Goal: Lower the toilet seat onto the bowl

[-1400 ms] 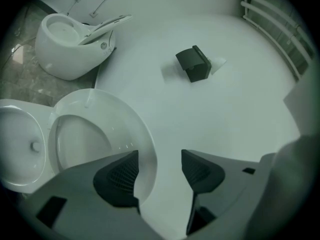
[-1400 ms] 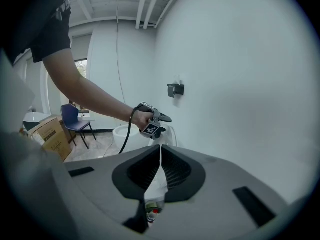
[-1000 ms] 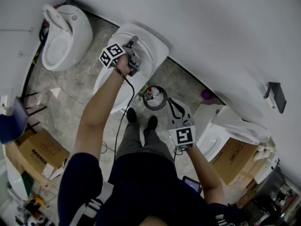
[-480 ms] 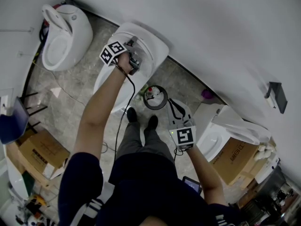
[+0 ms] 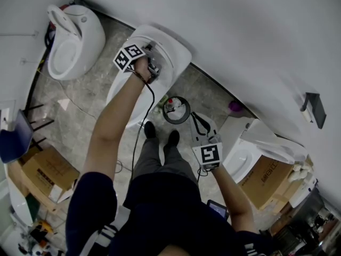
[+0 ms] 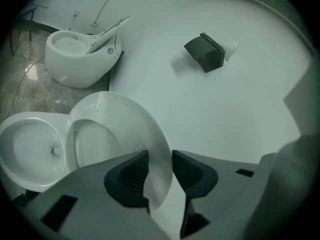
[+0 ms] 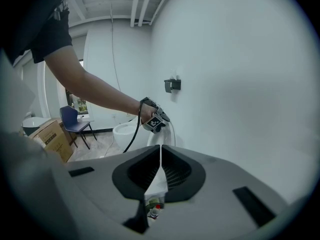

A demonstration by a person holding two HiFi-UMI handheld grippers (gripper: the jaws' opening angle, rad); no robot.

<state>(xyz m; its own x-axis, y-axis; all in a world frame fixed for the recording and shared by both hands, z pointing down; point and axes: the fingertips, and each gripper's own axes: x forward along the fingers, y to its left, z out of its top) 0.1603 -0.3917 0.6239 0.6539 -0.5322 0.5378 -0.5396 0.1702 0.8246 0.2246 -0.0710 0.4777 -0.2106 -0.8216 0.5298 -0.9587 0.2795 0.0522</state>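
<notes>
Left tongs (image 6: 160,156) have just been closing around toilet seat (image 6: 125,129).

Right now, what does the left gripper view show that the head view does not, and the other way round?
Only the left gripper view: the left gripper's jaws, which have just been closing, stand either side of the raised toilet seat's rim, with a gap at the right pad. Only the head view: the right gripper, the person's legs, a cardboard box. Both: the open bowl, a second toilet, the dark wall fixture.
</notes>
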